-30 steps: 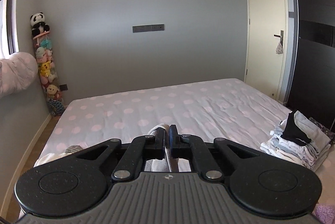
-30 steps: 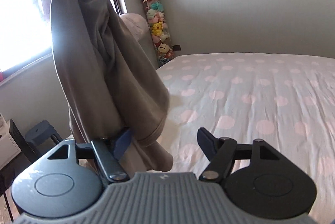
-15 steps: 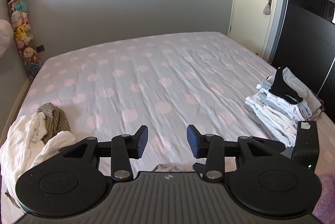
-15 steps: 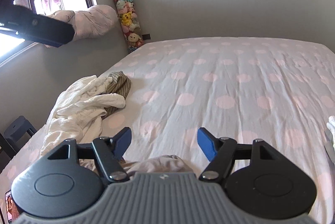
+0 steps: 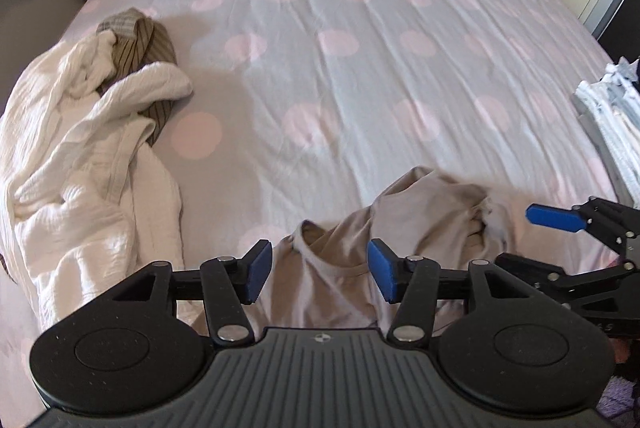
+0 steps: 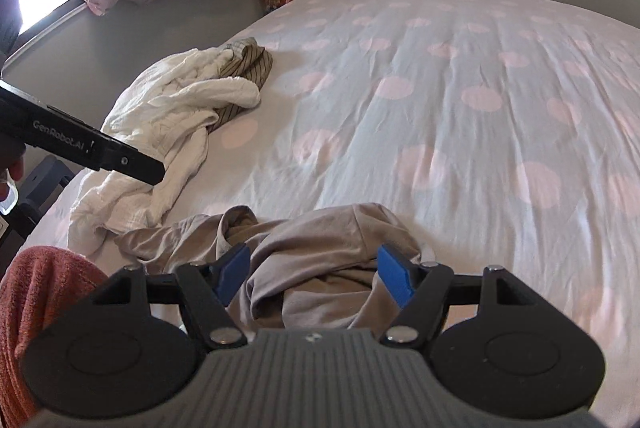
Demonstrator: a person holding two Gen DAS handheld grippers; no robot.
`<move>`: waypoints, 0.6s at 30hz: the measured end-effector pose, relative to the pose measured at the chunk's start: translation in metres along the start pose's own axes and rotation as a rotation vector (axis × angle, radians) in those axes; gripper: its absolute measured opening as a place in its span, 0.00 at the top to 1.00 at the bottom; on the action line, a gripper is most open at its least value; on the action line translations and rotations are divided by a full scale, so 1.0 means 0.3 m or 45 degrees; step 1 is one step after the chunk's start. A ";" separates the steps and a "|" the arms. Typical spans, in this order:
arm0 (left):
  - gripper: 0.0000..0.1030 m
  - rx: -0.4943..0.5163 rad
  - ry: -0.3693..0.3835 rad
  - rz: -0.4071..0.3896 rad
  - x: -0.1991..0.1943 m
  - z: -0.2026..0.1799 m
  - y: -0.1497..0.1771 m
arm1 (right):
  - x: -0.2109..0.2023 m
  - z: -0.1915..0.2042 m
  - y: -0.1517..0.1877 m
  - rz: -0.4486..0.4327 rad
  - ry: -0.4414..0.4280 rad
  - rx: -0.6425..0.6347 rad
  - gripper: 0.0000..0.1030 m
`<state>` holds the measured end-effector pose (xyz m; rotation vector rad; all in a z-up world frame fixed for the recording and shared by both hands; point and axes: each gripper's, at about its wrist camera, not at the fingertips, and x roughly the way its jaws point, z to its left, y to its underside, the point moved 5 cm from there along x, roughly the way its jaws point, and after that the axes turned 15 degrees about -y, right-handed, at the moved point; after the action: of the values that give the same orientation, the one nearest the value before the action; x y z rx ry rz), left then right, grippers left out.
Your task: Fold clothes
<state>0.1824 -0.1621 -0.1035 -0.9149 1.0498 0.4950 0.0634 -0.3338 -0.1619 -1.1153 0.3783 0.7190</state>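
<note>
A beige t-shirt [image 5: 404,216] lies crumpled on the near edge of the bed, its neckline toward the left; it also shows in the right wrist view [image 6: 316,252]. My left gripper [image 5: 316,270] is open and empty, just above the shirt's collar. My right gripper [image 6: 314,274] is open and empty, low over the shirt's bunched middle. One blue pad of the right gripper [image 5: 554,218] shows at the right of the left wrist view. The left gripper's black body [image 6: 80,143] shows at the left of the right wrist view.
A pile of white and striped brown clothes [image 5: 92,131] lies at the bed's left edge, also in the right wrist view [image 6: 176,115]. A stack of folded clothes [image 5: 612,115] sits at the right edge. The polka-dot sheet [image 5: 340,39] stretches beyond. A reddish towel [image 6: 36,304] lies near left.
A second ago my left gripper held the beige shirt up. It opened and the shirt dropped onto the bed. Both grippers have since tilted down and come low over it.
</note>
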 end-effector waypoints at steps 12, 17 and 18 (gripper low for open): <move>0.43 0.050 0.030 0.285 0.352 0.077 0.095 | 0.206 -0.001 0.021 0.148 -0.051 0.045 0.29; 0.46 0.040 0.064 0.340 0.404 0.077 0.104 | 0.240 -0.029 0.053 0.192 -0.003 0.039 0.64; 0.56 0.047 0.079 0.343 0.405 0.071 0.104 | 0.234 -0.037 0.054 0.187 0.002 0.040 0.77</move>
<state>0.2241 -0.1351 -0.2206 -0.7634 1.2431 0.6718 0.1034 -0.3165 -0.2203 -1.0660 0.4752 0.8384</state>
